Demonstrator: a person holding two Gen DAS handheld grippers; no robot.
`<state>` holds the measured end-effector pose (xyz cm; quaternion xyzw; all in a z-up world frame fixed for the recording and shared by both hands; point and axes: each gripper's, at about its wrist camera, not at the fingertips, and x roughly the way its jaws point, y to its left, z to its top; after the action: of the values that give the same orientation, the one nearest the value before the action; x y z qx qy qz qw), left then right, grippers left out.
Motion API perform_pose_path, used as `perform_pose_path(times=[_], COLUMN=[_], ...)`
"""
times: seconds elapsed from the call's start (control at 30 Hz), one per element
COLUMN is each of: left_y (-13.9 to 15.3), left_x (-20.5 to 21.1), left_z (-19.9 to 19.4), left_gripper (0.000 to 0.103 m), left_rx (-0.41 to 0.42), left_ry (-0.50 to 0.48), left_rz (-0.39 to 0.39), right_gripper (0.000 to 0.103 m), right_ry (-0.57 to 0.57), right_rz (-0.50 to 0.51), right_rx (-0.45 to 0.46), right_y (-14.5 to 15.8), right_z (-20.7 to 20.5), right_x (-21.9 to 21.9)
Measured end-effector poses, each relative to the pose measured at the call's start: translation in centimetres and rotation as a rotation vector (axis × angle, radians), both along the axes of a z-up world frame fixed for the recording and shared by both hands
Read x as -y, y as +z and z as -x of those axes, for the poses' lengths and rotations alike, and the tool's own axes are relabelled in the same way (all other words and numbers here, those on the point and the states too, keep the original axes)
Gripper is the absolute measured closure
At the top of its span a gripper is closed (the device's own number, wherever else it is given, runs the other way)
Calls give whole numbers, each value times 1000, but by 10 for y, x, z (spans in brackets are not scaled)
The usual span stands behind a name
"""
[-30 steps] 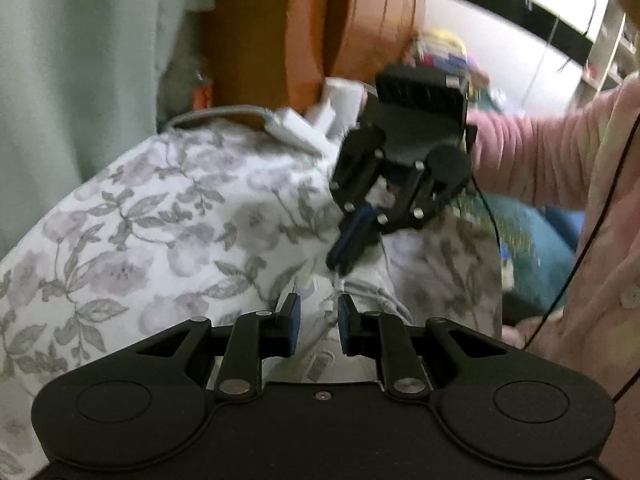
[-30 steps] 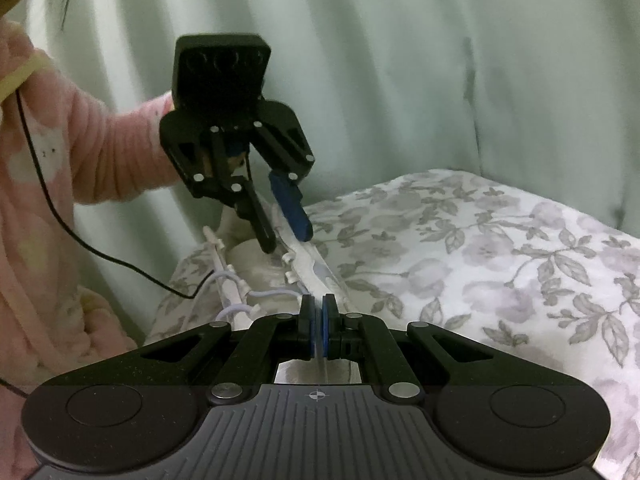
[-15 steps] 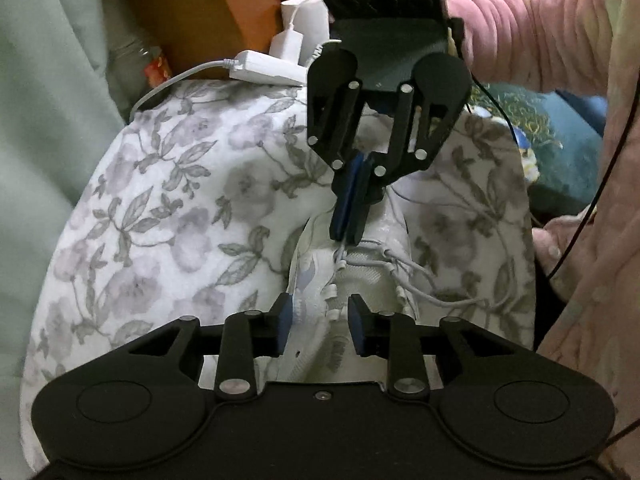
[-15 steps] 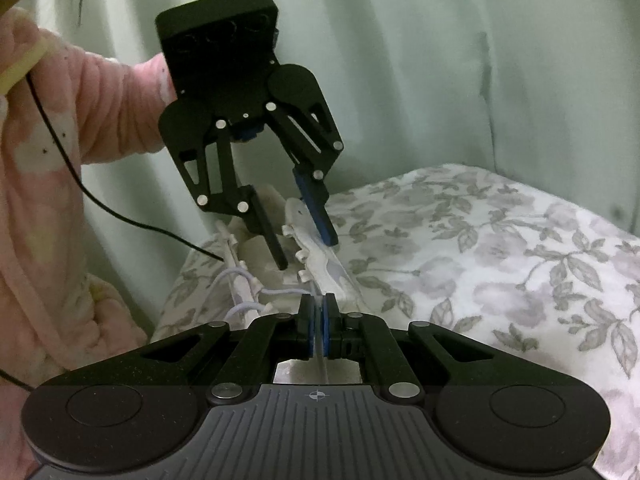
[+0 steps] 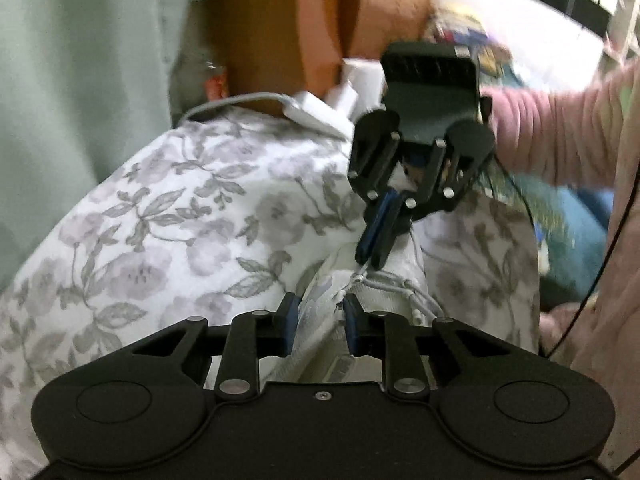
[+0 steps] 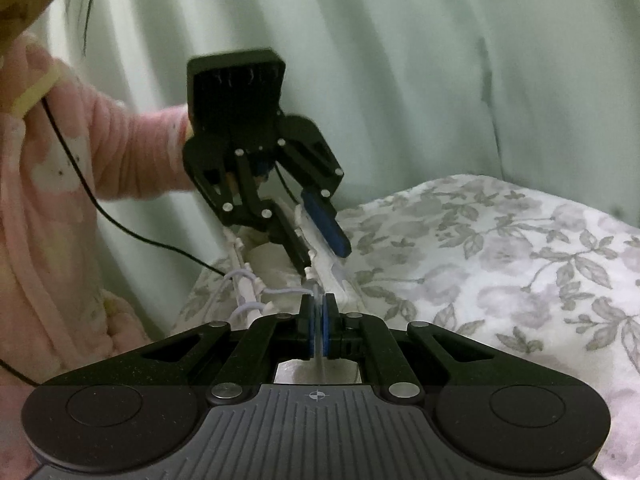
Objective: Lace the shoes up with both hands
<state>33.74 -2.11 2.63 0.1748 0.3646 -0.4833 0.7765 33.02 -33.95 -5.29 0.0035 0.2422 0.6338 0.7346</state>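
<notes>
— Left wrist view only: white charger (image 5: 308, 110) and cable (image 5: 236, 102) at the bedspread (image 5: 168, 208) edge, orange wood behind.
— Right wrist view only: pale curtain (image 6: 400, 80).
— One shoe (image 5: 320, 320) on the bedspread, one lace (image 6: 280, 291), two grippers.
— Left gripper (image 5: 319, 322) narrowly parted, just closing in, astride the shoe's upper; right gripper (image 6: 319, 326) pinching the lace. No legible writing.

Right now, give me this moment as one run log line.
stage: lacing | right gripper: shut on shoelace | left gripper: fingers apart around white shoe edge, just closing | surface: floral cloth
</notes>
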Motion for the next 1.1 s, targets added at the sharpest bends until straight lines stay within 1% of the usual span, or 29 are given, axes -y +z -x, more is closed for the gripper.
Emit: perform_pose_path(times=[0.1, 0.4, 0.5, 0.9, 1.07, 1.1], left_y=[-3, -4, -5, -5, -6, -7], left_x=[-4, -12, -16, -20, -20, -20], left_z=[-1, -2, -2, -4, -5, -5], left_gripper=[80, 79, 78, 77, 77, 77], left_rx=[-10, -47, -74, -91, -98, -98], left_ry=[9, 26, 38, 39, 43, 43], left_rz=[43, 97, 126, 148, 153, 153], right_gripper=[101, 100, 101, 100, 100, 99], right_ry=[16, 34, 46, 43, 49, 41], right_rz=[-13, -63, -75, -92, -72, -65], right_rx=[-4, -28, -36, -30, 1, 7], right_y=[-1, -6, -7, -8, -2, -1], right_z=[-3, -8, -9, -10, -8, -6], right_x=[-1, 5, 7, 3, -5, -5])
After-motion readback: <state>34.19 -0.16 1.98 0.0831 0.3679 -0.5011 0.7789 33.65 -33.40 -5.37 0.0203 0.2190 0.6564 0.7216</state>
